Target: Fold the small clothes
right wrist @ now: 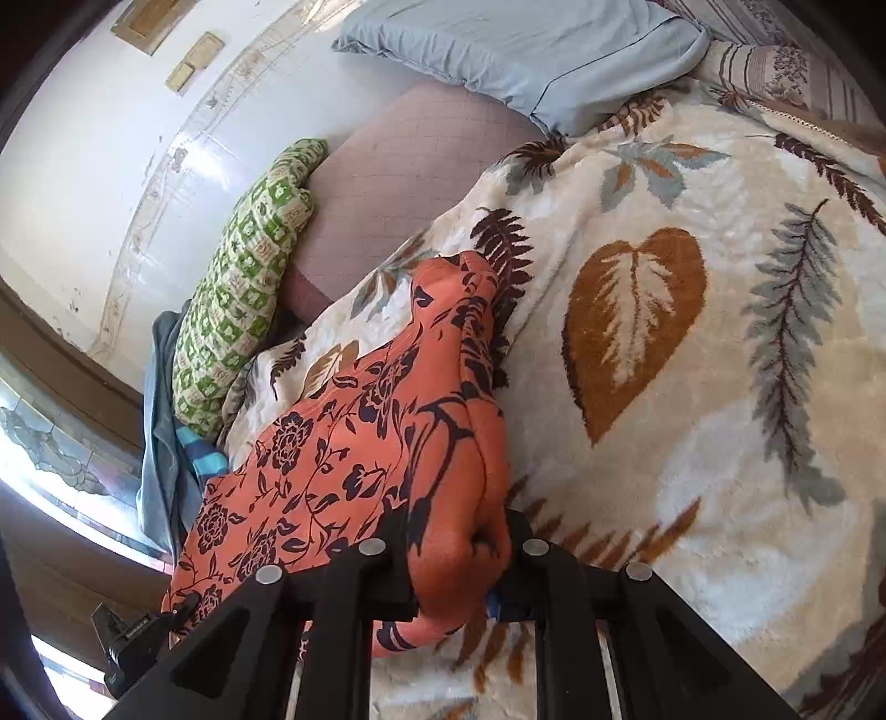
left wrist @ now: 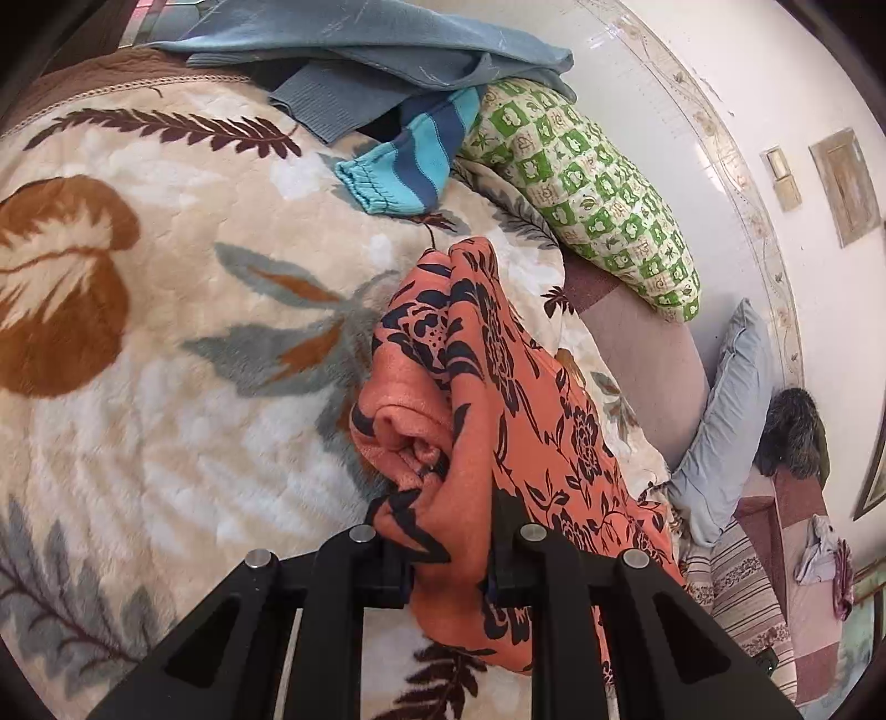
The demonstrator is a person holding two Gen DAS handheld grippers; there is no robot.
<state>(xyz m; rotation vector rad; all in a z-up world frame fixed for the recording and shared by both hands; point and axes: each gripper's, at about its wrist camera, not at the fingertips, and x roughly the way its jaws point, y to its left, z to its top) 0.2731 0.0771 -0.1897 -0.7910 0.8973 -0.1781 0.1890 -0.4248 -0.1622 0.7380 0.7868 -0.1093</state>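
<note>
Covering the bed: leaf-print fleece blanket (left wrist: pixel 166 310), serving as folding surface. Orange floral garment (left wrist: pixel 498 387), bunched and lifted off blanket, running toward 12 o'clock in both wrist views, likely raised so it can hang and spread. Green checked pillow (left wrist: pixel 598 205) at 1 o'clock; blue clothes (left wrist: pixel 387 50) piled at 12, probably awaiting folding. Left gripper (left wrist: pixel 451 554) nearly closed, pinching orange fabric. Right gripper (right wrist: pixel 459 559) likewise clamped on another bunch of it.
</note>
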